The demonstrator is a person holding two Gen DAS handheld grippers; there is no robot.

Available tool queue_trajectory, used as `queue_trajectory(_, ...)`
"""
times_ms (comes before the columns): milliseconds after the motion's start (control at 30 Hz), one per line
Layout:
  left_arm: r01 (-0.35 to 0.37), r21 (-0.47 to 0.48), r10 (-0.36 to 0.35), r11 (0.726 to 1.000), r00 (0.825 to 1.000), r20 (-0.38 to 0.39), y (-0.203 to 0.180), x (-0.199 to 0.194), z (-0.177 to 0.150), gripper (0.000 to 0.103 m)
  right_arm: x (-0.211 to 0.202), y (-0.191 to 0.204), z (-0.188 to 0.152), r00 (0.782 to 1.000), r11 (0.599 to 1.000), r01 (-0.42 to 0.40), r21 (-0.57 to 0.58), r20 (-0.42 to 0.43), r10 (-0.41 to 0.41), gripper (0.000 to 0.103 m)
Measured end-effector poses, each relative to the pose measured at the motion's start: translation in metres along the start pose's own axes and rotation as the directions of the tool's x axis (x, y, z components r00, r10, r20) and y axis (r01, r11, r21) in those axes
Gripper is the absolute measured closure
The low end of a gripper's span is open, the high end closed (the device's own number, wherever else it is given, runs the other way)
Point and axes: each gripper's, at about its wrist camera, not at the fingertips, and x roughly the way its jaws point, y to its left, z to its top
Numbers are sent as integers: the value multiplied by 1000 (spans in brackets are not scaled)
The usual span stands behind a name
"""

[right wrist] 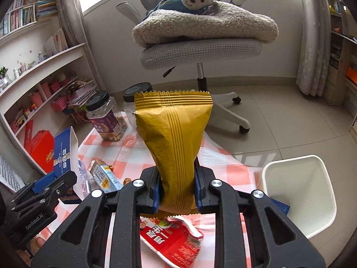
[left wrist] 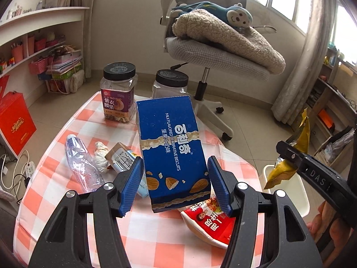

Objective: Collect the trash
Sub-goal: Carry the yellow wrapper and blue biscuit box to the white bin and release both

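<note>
Trash collection at a checked table (left wrist: 55, 201): we hold two pieces at once. In the centre of the left wrist view, our left gripper (left wrist: 176, 184) clasps the blue biscuit box (left wrist: 171, 147) by its lower end, one blue pad at each long side, the box rising tilted above the cloth. In the centre of the right wrist view, our right gripper (right wrist: 177, 189) pinches the gold wrapper (right wrist: 176, 138) at its narrow lower part, the crimped top fanning out above the pads.

We judge the box light and probably empty, stiff along its edges but liable to cave if squeezed on the broad faces; the side grip low down looks sound. The wrapper we judge nearly weightless, soft and slick, so a firm pinch across the gathered waist suits it best.

The white bin (right wrist: 301, 192) stands at the lower right of the right wrist view, just beside the table edge. On the cloth lie a red packet (right wrist: 174, 241), a crushed bottle (left wrist: 82, 165), a crumpled tissue (left wrist: 100, 156) and a small carton (left wrist: 122, 158); two jars (left wrist: 118, 93) stand at the far edge.
</note>
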Motion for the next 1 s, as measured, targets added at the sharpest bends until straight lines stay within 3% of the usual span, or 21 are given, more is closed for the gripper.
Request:
queue_trajectory(267, 51, 45, -50, 998, 999, -10, -38, 4, -5, 44, -16, -83, 7, 990, 982, 137, 128, 4, -138, 81)
queue_trajectory(500, 126, 134, -125, 983, 992, -19, -98, 4, -11, 44, -32, -159, 8, 964, 928, 263, 265, -29, -265, 75)
queue_trajectory(600, 153, 175, -150, 973, 988, -31, -125, 7, -14, 44, -38, -185, 6, 953, 899, 298, 320, -50, -298, 63)
queue_trajectory(667, 170, 198, -165, 965, 985, -42, -144, 10, -18, 44, -45, -199, 5, 947, 879, 313, 360, -47, -318, 49)
queue_trajectory(733, 194, 207, -186, 959, 981, -58, -163, 15, -20, 44, -54, -209, 5, 935, 853, 335, 400, -32, -353, 27)
queue_trajectory(833, 225, 234, -212, 946, 974, -80, -195, 20, -24, 44, -72, -227, 3, 915, 811, 356, 465, 3, -403, 16)
queue_trajectory(1000, 274, 279, -249, 920, 961, -122, -243, 29, -31, 44, -94, -260, -1, 898, 747, 352, 564, 21, -440, 13)
